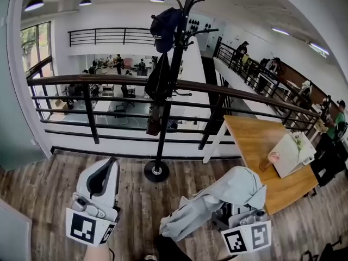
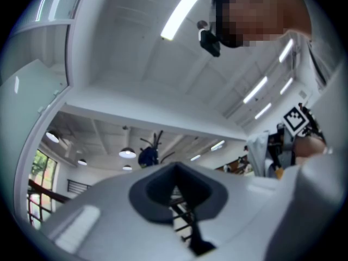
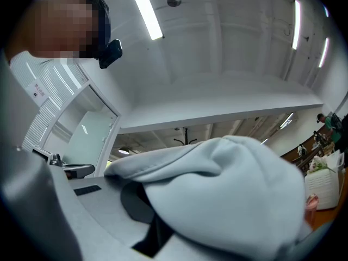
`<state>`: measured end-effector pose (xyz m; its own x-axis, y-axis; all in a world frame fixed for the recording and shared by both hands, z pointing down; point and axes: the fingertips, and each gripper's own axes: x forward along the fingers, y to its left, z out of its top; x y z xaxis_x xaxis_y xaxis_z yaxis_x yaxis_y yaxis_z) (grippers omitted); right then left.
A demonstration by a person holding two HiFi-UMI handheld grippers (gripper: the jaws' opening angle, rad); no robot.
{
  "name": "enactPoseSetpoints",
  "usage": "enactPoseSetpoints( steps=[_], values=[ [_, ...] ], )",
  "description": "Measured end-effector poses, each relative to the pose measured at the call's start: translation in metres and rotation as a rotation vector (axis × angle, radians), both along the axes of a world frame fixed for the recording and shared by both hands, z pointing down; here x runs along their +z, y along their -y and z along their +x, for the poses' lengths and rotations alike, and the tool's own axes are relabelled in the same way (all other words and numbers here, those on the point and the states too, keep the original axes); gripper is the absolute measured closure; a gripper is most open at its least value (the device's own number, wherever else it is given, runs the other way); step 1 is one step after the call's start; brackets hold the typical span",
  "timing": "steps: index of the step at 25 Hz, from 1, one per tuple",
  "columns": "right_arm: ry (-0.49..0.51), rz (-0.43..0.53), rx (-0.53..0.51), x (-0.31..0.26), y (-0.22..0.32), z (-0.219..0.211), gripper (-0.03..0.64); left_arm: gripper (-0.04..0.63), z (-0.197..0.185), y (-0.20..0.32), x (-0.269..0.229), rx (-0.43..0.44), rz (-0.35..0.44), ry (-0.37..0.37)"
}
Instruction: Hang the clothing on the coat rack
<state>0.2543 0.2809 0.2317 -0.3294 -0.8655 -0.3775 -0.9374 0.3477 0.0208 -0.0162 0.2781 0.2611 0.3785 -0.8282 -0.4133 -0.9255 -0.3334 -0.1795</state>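
Left hand-held gripper (image 1: 104,174): jaws together, empty; I'd use it to spread the collar.
Coat rack (image 1: 162,125): ahead, well apart; dark clothes on its left side, so I'd aim for a bare right hook (image 1: 185,93).
Grey garment (image 1: 217,203): bunched, draped low, near the table (image 1: 255,140).
Right hand-held gripper (image 3: 145,222): closed on the garment; I'd lift high before letting go.

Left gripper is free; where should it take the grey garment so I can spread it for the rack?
Probably take the loose end of the grey garment, coming from its left. It trails free toward the left gripper, while the rest is bunched over the right gripper.
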Motion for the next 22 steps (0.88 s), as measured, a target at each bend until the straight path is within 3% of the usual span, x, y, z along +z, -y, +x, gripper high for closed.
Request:
enactPoseSetpoints(
  steps=[22],
  values=[
    [0.005, 0.030, -0.120, -0.015, 0.197, -0.005, 0.604, 0.589, 0.010, 0.177, -0.022, -0.066, 0.046, 0.012]
  ],
)
